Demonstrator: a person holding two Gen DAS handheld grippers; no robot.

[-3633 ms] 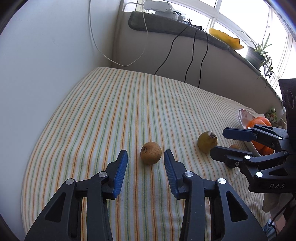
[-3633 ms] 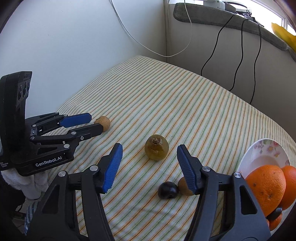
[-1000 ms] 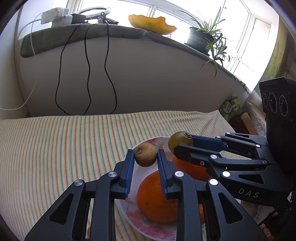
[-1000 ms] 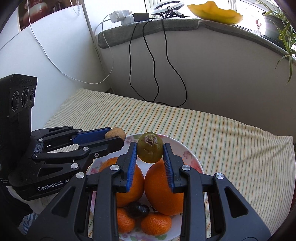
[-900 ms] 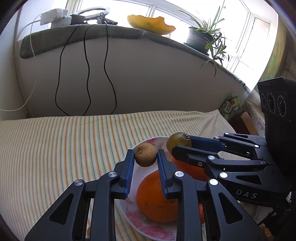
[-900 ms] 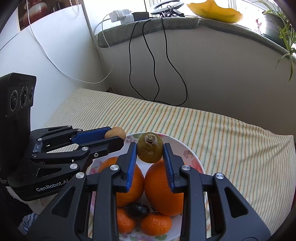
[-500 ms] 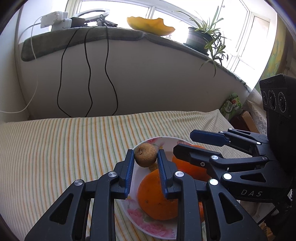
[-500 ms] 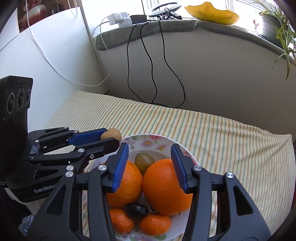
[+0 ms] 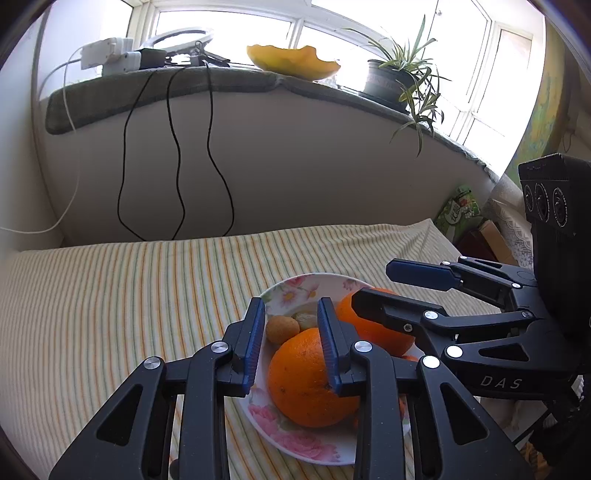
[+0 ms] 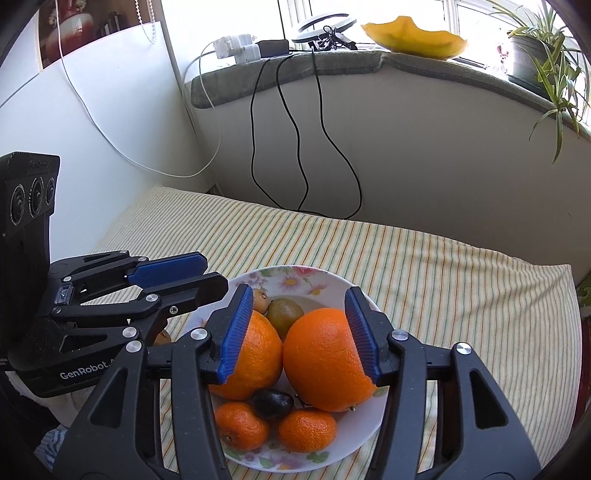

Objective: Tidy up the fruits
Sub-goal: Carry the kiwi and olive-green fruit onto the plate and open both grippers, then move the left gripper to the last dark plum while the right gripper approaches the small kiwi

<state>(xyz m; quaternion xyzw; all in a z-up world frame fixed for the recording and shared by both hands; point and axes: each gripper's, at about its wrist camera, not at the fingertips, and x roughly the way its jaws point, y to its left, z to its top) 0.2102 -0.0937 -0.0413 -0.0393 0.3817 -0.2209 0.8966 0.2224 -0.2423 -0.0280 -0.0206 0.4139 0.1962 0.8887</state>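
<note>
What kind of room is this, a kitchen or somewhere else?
Probably a lived-in room at home, not clearly a kitchen: a striped cloth covers the surface under a floral fruit plate, and the windowsill holds a potted plant and power strips with hanging cables.

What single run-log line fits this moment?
left tool: opening, empty | right tool: opening, empty | brown fruit, green fruit: in plate | stage: release

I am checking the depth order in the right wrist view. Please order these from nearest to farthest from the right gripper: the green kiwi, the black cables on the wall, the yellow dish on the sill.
1. Green kiwi: in the plate, just past the right gripper.
2. Black cables: on the wall beyond the striped bed.
3. Yellow dish: on the sill, at the top.
</note>
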